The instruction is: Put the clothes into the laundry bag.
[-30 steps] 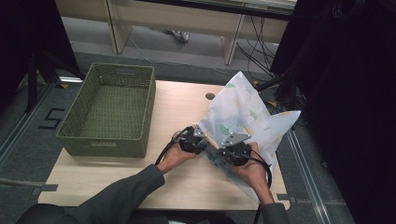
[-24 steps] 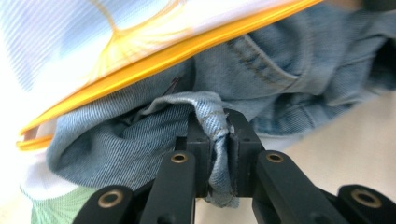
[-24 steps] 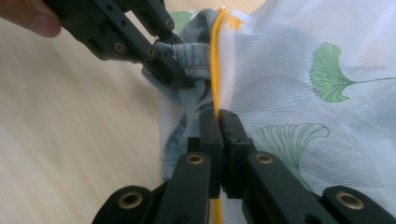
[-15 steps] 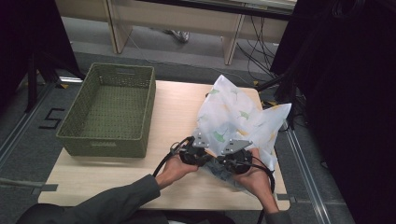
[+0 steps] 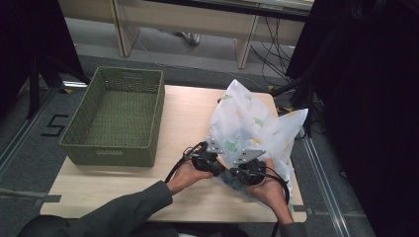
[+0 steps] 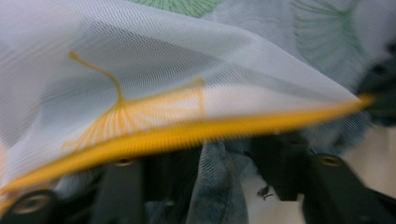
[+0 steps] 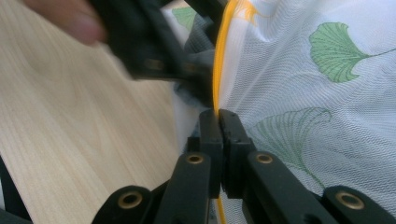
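A white mesh bag [image 5: 252,123] printed with green and yellow leaves stands on the wooden table [image 5: 188,113], its mouth edged in yellow [image 6: 196,133]. Blue denim cloth [image 6: 219,186] lies inside the mouth. My left gripper [image 5: 221,170] reaches into the mouth. Its jaws [image 6: 205,158] have just been opening and stand apart, with the denim loose between them. My right gripper [image 5: 236,178] is shut on the bag's yellow edge [image 7: 217,70], the jaw tips [image 7: 218,116] pressed together on it. In the right gripper view the left gripper [image 7: 154,51] shows blurred, just beyond that edge.
A green woven basket [image 5: 108,155] stands on the left part of the table, with nothing in it. Bare tabletop lies between the basket and the bag. Cables and desk legs are on the floor beyond the far edge.
Both hands have drawn the bag's mouth a little towards the table's front edge, and the bag's upper part has shifted left. The left gripper has stayed at the mouth.
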`<state>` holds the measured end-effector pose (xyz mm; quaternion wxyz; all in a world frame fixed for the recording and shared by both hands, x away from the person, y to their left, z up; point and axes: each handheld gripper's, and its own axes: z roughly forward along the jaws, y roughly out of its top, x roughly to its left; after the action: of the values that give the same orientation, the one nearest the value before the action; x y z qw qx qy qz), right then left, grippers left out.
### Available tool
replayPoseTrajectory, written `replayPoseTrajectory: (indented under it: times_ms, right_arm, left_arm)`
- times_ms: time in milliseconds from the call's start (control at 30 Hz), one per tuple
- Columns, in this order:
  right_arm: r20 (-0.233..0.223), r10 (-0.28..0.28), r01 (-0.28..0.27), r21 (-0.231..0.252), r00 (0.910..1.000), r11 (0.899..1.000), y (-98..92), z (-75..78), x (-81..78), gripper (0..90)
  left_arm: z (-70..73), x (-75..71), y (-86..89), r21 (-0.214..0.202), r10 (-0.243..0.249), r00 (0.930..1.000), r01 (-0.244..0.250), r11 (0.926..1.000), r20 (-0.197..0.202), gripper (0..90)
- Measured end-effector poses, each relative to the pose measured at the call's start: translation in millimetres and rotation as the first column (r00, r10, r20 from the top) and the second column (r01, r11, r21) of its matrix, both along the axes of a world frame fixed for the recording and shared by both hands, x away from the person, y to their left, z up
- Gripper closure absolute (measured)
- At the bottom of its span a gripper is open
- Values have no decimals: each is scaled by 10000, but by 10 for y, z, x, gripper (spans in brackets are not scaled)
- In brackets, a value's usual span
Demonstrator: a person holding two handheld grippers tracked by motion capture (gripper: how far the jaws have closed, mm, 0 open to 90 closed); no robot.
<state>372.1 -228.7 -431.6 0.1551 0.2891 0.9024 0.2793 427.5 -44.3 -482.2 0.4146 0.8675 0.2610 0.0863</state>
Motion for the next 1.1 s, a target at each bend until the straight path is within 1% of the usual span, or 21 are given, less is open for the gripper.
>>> replayPoseTrajectory:
  times_ms: [100,167,233,267,333,367,467,533,600,667,700,733,800,833,867,900,933,1000,1033,1067,1100]
  right_arm:
    - [123,-26,25,58,9999,10000,-9,27,-5,900]
    - [167,91,-92,43,9998,9999,-6,29,4,899]
    - [-74,23,-23,8,10000,10000,-1,33,-7,899]
    - [76,94,-94,31,9999,10000,4,19,2,899]
    - [38,0,0,40,10000,10000,6,18,-5,899]
    - [62,48,-48,37,10000,10000,6,21,-2,899]
    - [211,284,-285,12,9994,9996,3,27,15,900]
    - [287,405,-406,31,9988,9992,4,29,20,900]
    - [281,381,-383,64,9989,9992,11,38,14,900]
    - [331,466,-471,126,9984,9988,14,50,12,900]
    - [190,537,-540,124,9984,9985,11,76,6,900]
    - [190,537,-540,124,9984,9985,11,76,6,900]
    - [280,589,-596,238,9979,9979,16,70,4,900]
    - [211,533,-538,217,9984,9983,13,69,-6,900]
    - [211,533,-538,217,9984,9983,13,69,-6,900]
    - [146,569,-572,171,9983,9982,10,45,-2,900]
    - [146,569,-572,171,9983,9982,10,45,-2,900]
    - [41,605,-605,68,9982,9981,5,3,6,900]
    - [-211,433,-434,-43,9988,9990,-4,6,-3,900]
    - [-161,418,-419,-8,9990,9991,2,-20,4,900]
    - [-390,206,-204,61,9990,9998,-8,-38,-9,900]
  left_arm:
    - [95,-80,155,479,283,9987,-303,9984,427,348]
    - [118,-104,272,710,657,9966,-692,9951,503,289]
    - [87,-84,365,748,1154,9929,-1174,9903,301,246]
    - [53,-55,398,826,1318,9911,-1327,9877,164,222]
    - [-40,9,419,764,1512,9884,-1497,9858,-142,241]
    - [-96,48,404,662,1398,9899,-1381,9882,-222,249]
    - [-191,113,324,441,1132,9927,-1113,9928,-427,321]
    - [-237,172,264,209,702,9973,-698,9973,-192,526]
    - [-234,160,207,-181,631,9978,-634,9978,-189,678]
    - [-154,98,145,-721,562,9983,-552,9959,130,734]
    - [-38,53,91,-1421,602,9978,-556,9883,284,759]
    - [-38,53,91,-1421,602,9978,-556,9883,284,765]
    - [50,57,7,-1623,582,9954,-451,9857,765,770]
    - [48,86,-43,-1591,574,9947,-433,9863,853,774]
    - [9,126,-79,-1346,500,9950,-380,9902,868,774]
    - [-51,165,-106,-839,498,9932,-411,9956,1052,769]
    - [-131,181,-138,-667,724,9903,-648,9957,1185,769]
    - [-225,209,-145,-794,653,9942,-586,9951,851,737]
    - [-225,200,-134,-742,617,9952,-560,9957,758,719]
    - [-209,193,-111,-518,343,9964,-304,9982,774,684]
    - [-163,160,-38,-279,302,9962,-280,9992,813,588]
